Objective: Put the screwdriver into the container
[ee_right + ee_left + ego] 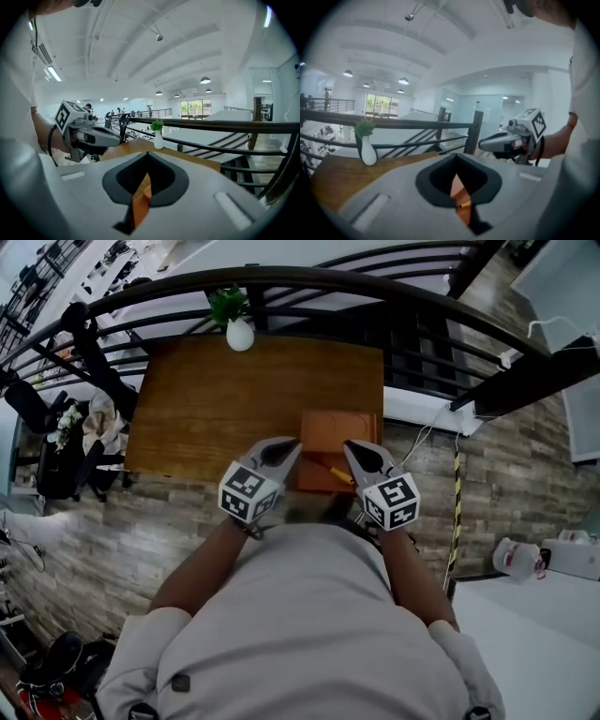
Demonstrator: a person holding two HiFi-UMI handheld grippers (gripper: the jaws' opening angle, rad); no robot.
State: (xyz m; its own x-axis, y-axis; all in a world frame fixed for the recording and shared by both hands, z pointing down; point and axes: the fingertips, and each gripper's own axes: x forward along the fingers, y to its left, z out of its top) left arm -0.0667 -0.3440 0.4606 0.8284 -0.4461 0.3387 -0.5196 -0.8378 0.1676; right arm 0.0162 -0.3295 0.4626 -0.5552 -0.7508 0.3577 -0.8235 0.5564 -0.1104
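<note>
Screwdriver (339,474) is what I check first on my feed: it lies inside the container (328,432), toward the near right part, slanted, with its yellow-orange handle showing and its far end hidden behind the right gripper (347,446). The container is a flat reddish-brown box resting on the wooden tabletop (216,399), close to the near edge and right of the middle.

I hold both grippers up in front of my chest, above the near edge of the tabletop and clear of the container. The left gripper (295,444) has its jaws together: its own view shows the tips meeting, with nothing between the dark pads. Only a thin slit lower down lets me see a strip of the container and a speck of the yellow handle far beneath. The right gripper's jaws are together as well, with nothing clamped, and through its slit I see just the container's orange-brown surface below. The two grippers sit side by side, tips angled toward each other but apart, each visible in the other's view.

At the far edge of the tabletop stands a white vase (240,334) with a small green plant (228,304), upright, just in front of the dark railing (281,277).
</note>
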